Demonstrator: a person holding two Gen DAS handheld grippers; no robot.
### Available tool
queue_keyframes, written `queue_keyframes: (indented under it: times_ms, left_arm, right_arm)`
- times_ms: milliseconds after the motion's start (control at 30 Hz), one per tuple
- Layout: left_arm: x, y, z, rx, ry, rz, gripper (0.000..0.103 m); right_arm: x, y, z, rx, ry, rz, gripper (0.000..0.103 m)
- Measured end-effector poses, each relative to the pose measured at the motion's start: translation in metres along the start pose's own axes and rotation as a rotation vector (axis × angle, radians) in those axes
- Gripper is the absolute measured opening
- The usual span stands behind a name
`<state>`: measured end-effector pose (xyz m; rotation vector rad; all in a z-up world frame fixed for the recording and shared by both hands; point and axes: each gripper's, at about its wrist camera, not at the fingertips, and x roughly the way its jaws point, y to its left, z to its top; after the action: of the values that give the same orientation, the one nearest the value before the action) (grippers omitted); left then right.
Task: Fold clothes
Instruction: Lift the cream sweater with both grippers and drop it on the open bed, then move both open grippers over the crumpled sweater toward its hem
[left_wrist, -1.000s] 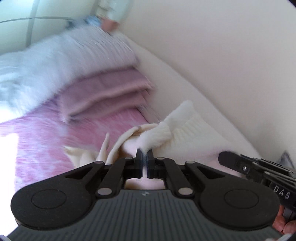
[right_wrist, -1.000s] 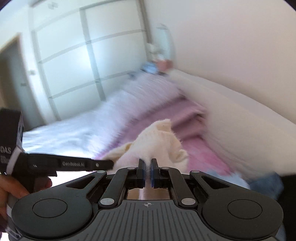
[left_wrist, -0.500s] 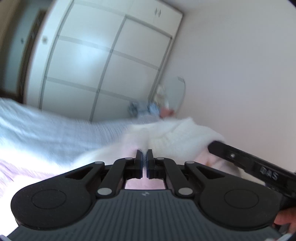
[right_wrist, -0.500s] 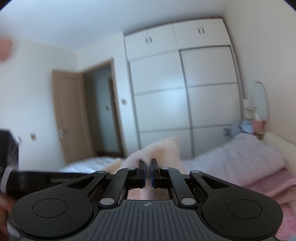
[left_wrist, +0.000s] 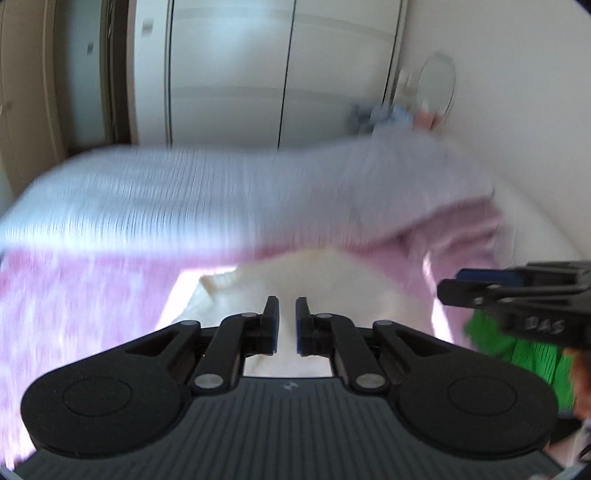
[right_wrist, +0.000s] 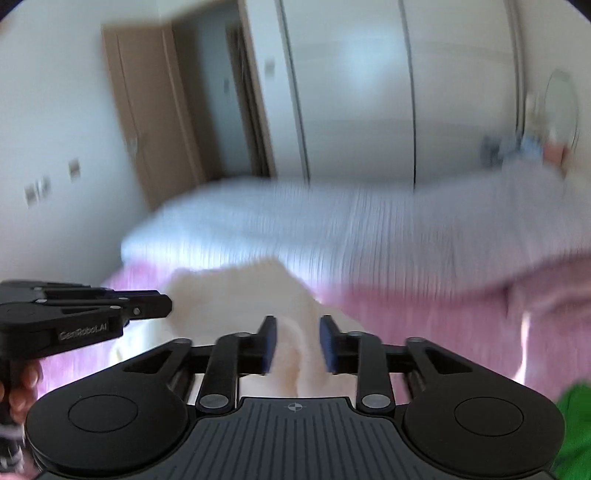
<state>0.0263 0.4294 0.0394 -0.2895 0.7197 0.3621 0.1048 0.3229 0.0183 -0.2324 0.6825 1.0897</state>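
- Nearest the lens, the left hand-held gripper (left_wrist: 286, 319) hangs with its jaws a narrow gap apart and nothing between them, poised over the cream knit garment (left_wrist: 332, 280) lying on the pink bedspread (left_wrist: 92, 295).
- The right hand-held gripper (right_wrist: 295, 343) stands wider open, its blue pads (right_wrist: 267, 343) flanking a raised fold of the cream knit garment without visibly pinching it; a hasty close here could catch only one layer, and the fold would likely slide apart on the lift.
- Just beside the garment on the right, a green cloth (left_wrist: 517, 350) lies at the frame edge; a wide sweep risks dragging it into the fold.
- Motion blur smears both views, so whether the knit lies flat or bunched cannot be told; a lumpy base would probably skew the next crease.
- Beyond the garment, a pale blue-grey blanket (left_wrist: 221, 192) stretches across the bed and a folded pink blanket (left_wrist: 461, 229) sits at the right; pushing the knit forward could ruck it against them.
- Farthest off, white wardrobe doors (left_wrist: 229, 74) close the room.
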Motion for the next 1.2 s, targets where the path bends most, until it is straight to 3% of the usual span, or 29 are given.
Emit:
queue_keyframes:
  times_ms: [133, 300, 533, 667, 900, 1200]
  left_arm:
    - [0.004, 0.041, -0.044, -0.156, 0.151, 0.055, 0.005]
    - [-0.030, 0.066, -0.095, -0.188, 0.229, 0.162, 0.006]
    - [-0.065, 0.053, -0.130, -0.183, 0.231, 0.178, 0.014]
    - [-0.078, 0.019, -0.139, -0.144, 0.208, 0.184, 0.018]
    - [-0.099, -0.026, -0.169, -0.111, 0.191, 0.212, 0.023]
    - [-0.122, -0.073, -0.220, -0.053, 0.224, 0.250, 0.029]
  right_arm:
    - [0.026, 0.009, -0.041, 0.059, 0.174, 0.003, 0.036]
    - [0.040, 0.013, -0.074, 0.085, 0.327, -0.008, 0.036]
    - [0.010, 0.035, -0.114, 0.024, 0.362, 0.006, 0.036]
    - [-0.035, 0.030, -0.151, 0.026, 0.369, -0.003, 0.036]
    - [-0.081, 0.015, -0.184, 0.054, 0.382, -0.032, 0.036]
    - [-0.126, 0.014, -0.239, 0.059, 0.417, -0.042, 0.036]
